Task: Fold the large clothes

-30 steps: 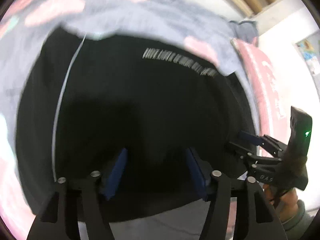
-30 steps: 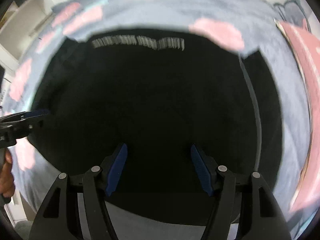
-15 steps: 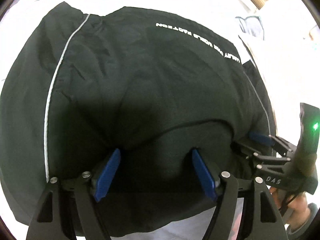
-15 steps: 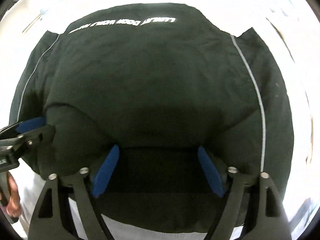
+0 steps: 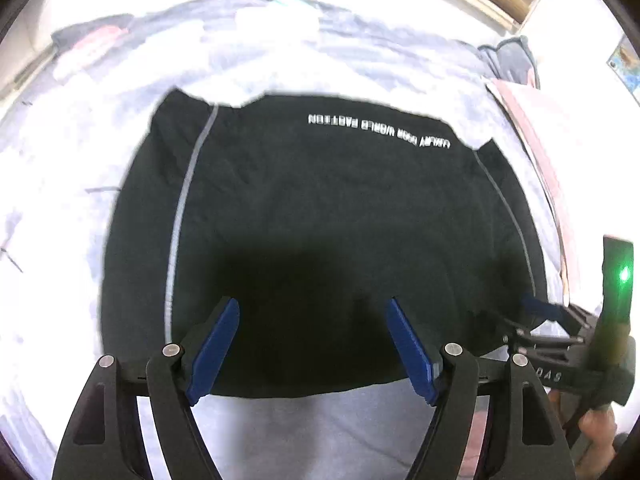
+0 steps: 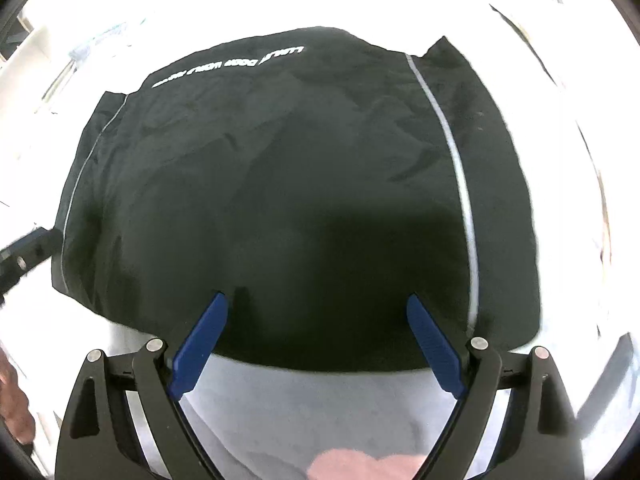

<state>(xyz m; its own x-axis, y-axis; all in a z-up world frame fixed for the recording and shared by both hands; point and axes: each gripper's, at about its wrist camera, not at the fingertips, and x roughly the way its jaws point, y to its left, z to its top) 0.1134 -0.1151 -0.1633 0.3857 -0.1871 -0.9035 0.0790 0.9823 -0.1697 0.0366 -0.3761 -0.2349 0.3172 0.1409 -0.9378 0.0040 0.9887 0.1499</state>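
- the black garment [image 5: 328, 216], a large top with a pale piping stripe [image 5: 180, 216] down each side and a line of white lettering [image 5: 380, 130] near its far edge, lies folded and spread on the bed [image 5: 60, 208], over a pale bedcover with pink patches.
- left tool [image 5: 308, 340]: blue pads [image 5: 214, 350] stand apart with nothing between them; the jaws have just been opening, and the cloth lies below them, not gripped.
- right tool [image 6: 316, 336]: blue pads [image 6: 436, 348] stand wide apart over the near hem [image 6: 320, 360]; these jaws too have just been opening, and no fabric is caught in them.
- step in hand, as i judge it: the release after laying a fold. to do it well i would lift both tools straight off so no pad drags the near edge, then check that the side stripes run even before the next fold.
- for the next fold i would take the two near corners level with each other, pinching both layers, so that the lettered edge stays square.
- pose: both tools point steeply down at the near part of the garment, side by side; the right tool shows at the right edge of the left view, and a hand [image 5: 596, 436] grips its handle there.
- risk, as i judge it: the wrinkles near the right stripe [image 6: 452, 152] may set into the fold if not smoothed.
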